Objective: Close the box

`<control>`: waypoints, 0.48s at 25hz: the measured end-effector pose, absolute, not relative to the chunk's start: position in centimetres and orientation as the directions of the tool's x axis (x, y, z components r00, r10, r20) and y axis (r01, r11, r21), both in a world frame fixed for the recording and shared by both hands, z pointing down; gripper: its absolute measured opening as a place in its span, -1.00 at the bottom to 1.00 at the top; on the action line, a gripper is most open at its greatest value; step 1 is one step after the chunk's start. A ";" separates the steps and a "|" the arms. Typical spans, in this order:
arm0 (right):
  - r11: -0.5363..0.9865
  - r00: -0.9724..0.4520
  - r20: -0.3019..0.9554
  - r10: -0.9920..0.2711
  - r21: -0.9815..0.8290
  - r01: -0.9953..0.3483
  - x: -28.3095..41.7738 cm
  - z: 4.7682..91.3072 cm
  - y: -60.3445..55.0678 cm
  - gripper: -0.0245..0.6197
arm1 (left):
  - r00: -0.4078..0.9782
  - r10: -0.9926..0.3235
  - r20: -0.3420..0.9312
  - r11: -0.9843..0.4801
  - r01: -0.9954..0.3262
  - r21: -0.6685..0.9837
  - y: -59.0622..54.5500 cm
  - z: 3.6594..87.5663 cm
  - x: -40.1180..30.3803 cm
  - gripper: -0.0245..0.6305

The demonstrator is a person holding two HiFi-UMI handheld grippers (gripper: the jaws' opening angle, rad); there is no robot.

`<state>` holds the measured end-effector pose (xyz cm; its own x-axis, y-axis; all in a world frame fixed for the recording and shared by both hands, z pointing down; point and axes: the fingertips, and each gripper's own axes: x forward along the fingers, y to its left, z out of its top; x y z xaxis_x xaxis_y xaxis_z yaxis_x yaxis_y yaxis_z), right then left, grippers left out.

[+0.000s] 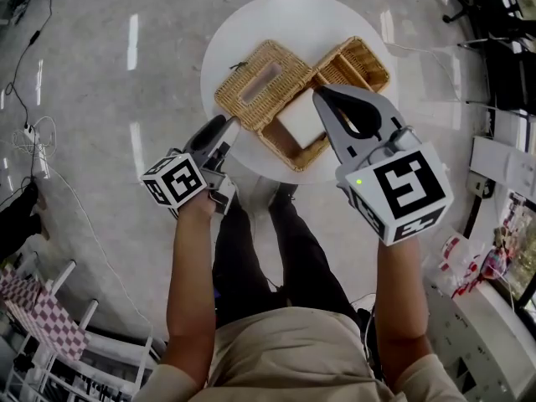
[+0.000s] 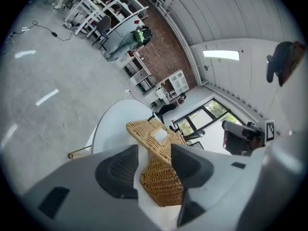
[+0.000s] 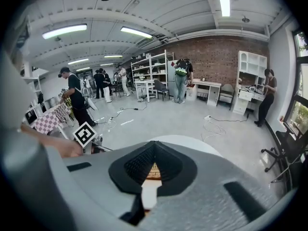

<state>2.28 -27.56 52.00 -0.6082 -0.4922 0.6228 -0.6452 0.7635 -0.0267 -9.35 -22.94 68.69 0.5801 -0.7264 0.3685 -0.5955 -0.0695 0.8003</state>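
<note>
item: wicker box point(image 1: 295, 136), open, white lining shown, at the centre of the round white table point(image 1: 251, 19). wicker lid point(image 1: 262, 82) is laid just left and far of it, touching. left gripper point(image 2: 155, 153): jaws apart, lid's near corner between them, unpressed. right gripper point(image 3: 154, 146): jaws together, empty, above the box. step judged: lid to be gripped, lifted level and squared over the rim. second wicker piece point(image 1: 356, 64) crowds the far right; the table edge is close at near left.

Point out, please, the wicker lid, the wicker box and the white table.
wicker lid point(image 1: 283, 64): head view, woven top beside its slot.
wicker box point(image 1: 280, 151): head view, its near woven wall.
white table point(image 1: 276, 19): head view, bare far part of top.
</note>
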 end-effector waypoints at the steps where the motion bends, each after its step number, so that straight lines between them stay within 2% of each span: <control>1: 0.764 -0.608 0.624 -0.492 -0.026 -0.645 2.4 52.2 -27.7 -0.94 | 0.583 -0.726 0.364 -0.064 -0.585 0.808 -23.1 68.9 -9.2 -0.35; 12: 0.752 -0.594 0.635 -0.495 -0.030 -0.659 3.2 53.0 -27.4 -0.94 | 0.604 -0.729 0.321 -0.047 -0.512 0.857 -24.0 69.5 -8.1 -0.35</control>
